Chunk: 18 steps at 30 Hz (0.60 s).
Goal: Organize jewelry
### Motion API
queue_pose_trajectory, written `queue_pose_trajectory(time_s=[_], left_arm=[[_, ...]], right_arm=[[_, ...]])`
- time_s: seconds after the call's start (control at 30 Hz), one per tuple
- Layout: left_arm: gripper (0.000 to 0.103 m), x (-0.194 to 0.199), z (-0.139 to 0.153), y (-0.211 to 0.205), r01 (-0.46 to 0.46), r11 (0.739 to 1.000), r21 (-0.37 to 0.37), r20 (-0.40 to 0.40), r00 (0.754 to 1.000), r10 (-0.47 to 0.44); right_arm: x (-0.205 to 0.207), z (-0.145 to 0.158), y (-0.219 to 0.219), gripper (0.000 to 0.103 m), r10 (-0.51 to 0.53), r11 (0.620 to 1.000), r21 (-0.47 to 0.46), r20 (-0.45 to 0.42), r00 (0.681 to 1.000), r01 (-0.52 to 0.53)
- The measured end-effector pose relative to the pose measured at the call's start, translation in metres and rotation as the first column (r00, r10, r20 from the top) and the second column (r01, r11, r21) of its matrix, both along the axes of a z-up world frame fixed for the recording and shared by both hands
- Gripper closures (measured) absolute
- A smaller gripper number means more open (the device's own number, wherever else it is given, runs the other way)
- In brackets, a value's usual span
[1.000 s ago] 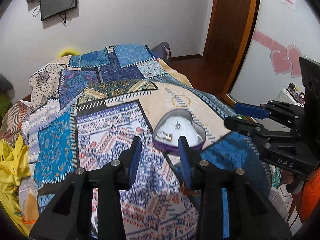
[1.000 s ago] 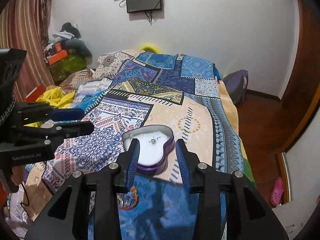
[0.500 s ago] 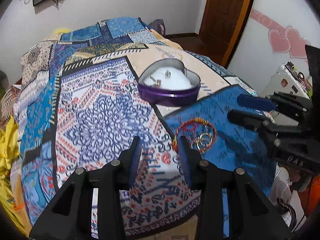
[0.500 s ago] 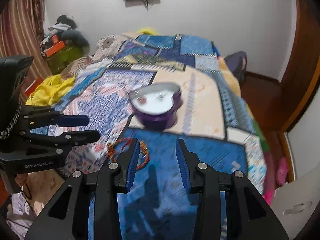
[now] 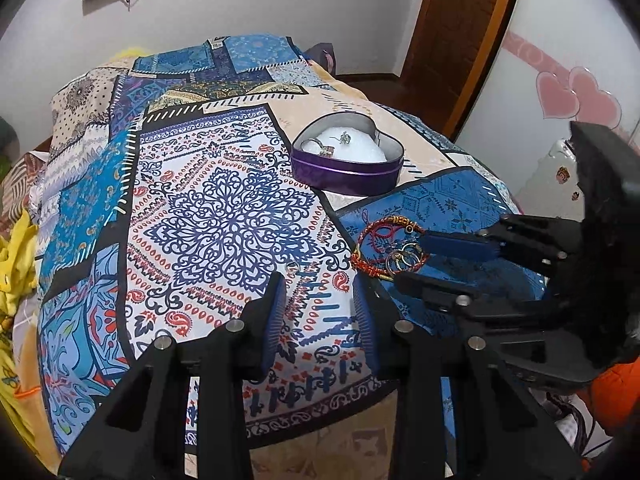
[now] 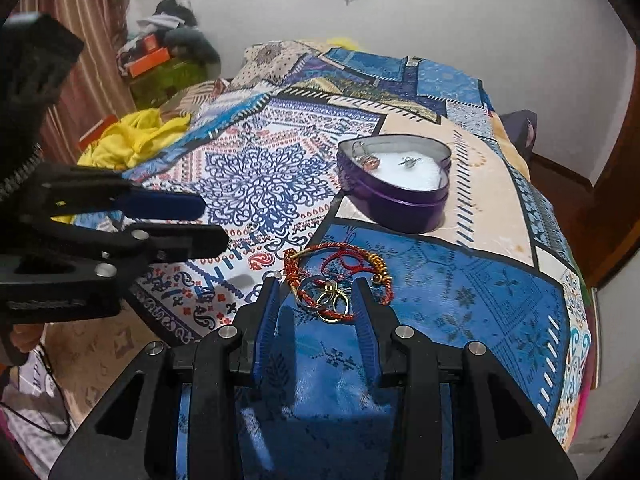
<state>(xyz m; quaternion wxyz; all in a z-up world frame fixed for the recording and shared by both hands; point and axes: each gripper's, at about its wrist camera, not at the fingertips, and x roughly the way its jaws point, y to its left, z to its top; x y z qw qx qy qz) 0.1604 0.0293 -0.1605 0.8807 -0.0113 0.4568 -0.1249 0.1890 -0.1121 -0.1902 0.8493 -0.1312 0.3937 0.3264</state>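
Note:
A purple heart-shaped tin [image 5: 347, 164] with white padding holds two small silver pieces. It shows in the right wrist view [image 6: 394, 186] too. A tangle of red and gold bracelets with gold rings [image 6: 334, 280] lies on the blue patch of the bedspread, also seen in the left wrist view [image 5: 390, 246]. My right gripper [image 6: 316, 290] is open, its fingertips on either side of the rings. My left gripper [image 5: 320, 288] is open and empty, low over the bedspread left of the bracelets.
A patchwork bedspread [image 5: 224, 216] covers the bed. Yellow cloth [image 6: 132, 136] lies at its left side. The bed's near edge [image 5: 320, 432] is close below the grippers. A wooden door [image 5: 452, 20] stands far right.
Both grippers have pulled back from the tin toward the bed's near edge. The right gripper has come down around the bracelets and rings.

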Motion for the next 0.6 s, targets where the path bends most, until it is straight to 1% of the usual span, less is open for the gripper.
queue_pose_trajectory(time_s=[0.03,0.1,0.13,0.23,0.37,0.5,0.6], left_arm=[[0.069,0.000,0.000,0.000,0.001,1.000,-0.001,-0.001,1.000,-0.001],[0.069,0.000,-0.001,-0.001,0.001,1.000,-0.004,-0.003,1.000,-0.001],[0.069,0.000,-0.001,-0.001,0.003,1.000,-0.009,-0.005,1.000,-0.003],[0.069,0.003,-0.004,-0.003,0.005,1.000,-0.013,-0.011,1.000,-0.005],[0.069,0.010,-0.008,-0.008,0.008,1.000,-0.022,-0.023,1.000,-0.009],[0.069,0.021,-0.012,-0.015,0.014,0.999,-0.051,-0.041,0.999,-0.016],[0.072,0.030,-0.017,-0.023,0.021,0.999,-0.041,-0.054,0.998,-0.023]], right_arm=[[0.000,-0.001,0.001,0.073,0.000,1.000,-0.007,0.000,1.000,0.000],[0.000,-0.005,0.004,0.082,0.003,1.000,-0.026,0.000,1.000,-0.003],[0.000,-0.006,0.004,0.083,0.005,0.999,-0.032,0.002,1.000,-0.005],[-0.002,-0.005,0.003,0.083,0.006,1.000,-0.031,0.018,1.000,-0.005],[0.000,0.002,-0.004,0.083,-0.013,1.000,0.010,0.015,1.000,0.013],[0.001,0.015,-0.023,0.083,-0.061,0.997,0.055,0.032,0.998,0.059],[0.004,0.022,-0.035,0.083,-0.097,0.993,0.073,0.045,0.994,0.093]])
